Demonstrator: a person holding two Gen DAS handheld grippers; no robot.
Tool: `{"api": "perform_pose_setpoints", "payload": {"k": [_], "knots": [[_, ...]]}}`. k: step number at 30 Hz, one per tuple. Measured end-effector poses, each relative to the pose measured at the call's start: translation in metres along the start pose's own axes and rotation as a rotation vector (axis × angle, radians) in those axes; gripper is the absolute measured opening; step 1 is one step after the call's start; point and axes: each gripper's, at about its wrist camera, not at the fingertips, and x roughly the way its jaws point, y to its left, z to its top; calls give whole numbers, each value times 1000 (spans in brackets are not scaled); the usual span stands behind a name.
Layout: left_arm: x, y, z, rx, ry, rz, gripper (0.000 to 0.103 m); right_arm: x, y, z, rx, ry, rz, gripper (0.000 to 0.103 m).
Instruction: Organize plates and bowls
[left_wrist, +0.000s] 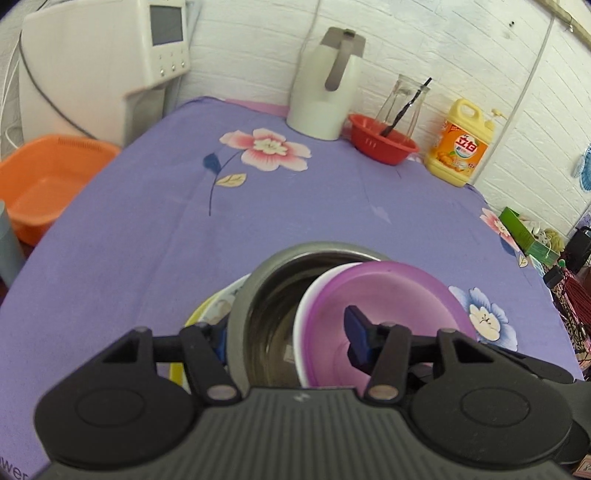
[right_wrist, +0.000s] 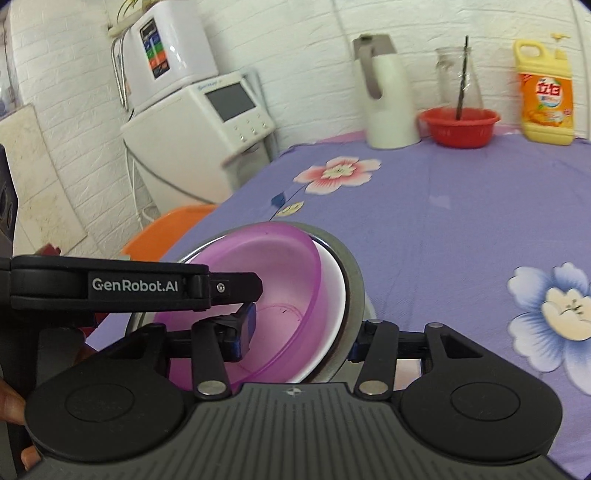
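honestly sketchy. purple bowl (right_wrist: 258, 295) sits tilted with a white bowl (right_wrist: 332, 291) in the steel bowl (left_wrist: 273, 295), near the table's front edge. both grippers, left gripper (left_wrist: 284, 332) and right gripper (right_wrist: 301, 332), straddle rims wide apart, pinching nothing i can see. a nudge could slide the stack off.

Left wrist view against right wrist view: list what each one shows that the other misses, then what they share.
Only the left wrist view shows the green box at the table's right edge and the patterned plate under the stack. Only the right wrist view shows the left gripper from the side, one finger inside the purple bowl, and the upper appliance. Both show the steel bowl, white jug, red bowl, detergent bottle and orange basin.
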Motion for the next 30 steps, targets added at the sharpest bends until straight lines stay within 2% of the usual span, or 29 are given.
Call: {"api": "perform_pose_setpoints", "payload": {"k": [7, 10, 11, 12, 13, 15, 18, 20, 24, 25, 30], "knots": [[13, 14, -9, -26, 13, -30, 56, 13, 6, -8, -28, 33, -29, 86], [14, 10, -10, -2, 4, -33, 58, 16, 11, -10, -65, 28, -35, 96], [14, 11, -10, -2, 1, -36, 59, 16, 12, -10, -74, 26, -40, 98], [14, 11, -9, -7, -5, -39, 69, 16, 12, -10, -76, 26, -40, 103], [12, 12, -8, -18, -17, -40, 72, 15, 13, -10, -75, 24, -39, 103], [7, 11, -3, -23, -44, -44, 74, 11, 15, -7, -72, 0, -46, 103], [-1, 10, 7, -31, -89, -45, 77, 4, 25, -3, -150, -67, -106, 103], [-5, 11, 15, -44, -115, -47, 78, 2, 27, 1, -173, -89, -99, 103], [-17, 5, 26, -41, -174, -41, 82, -14, 4, 11, -87, -142, -93, 103], [-19, 2, 26, -36, -185, -36, 86, -21, -3, 12, -68, -150, -110, 103], [-36, -13, 11, 1, -237, -2, 88, -51, -42, 3, 32, -197, -209, 103]]}}
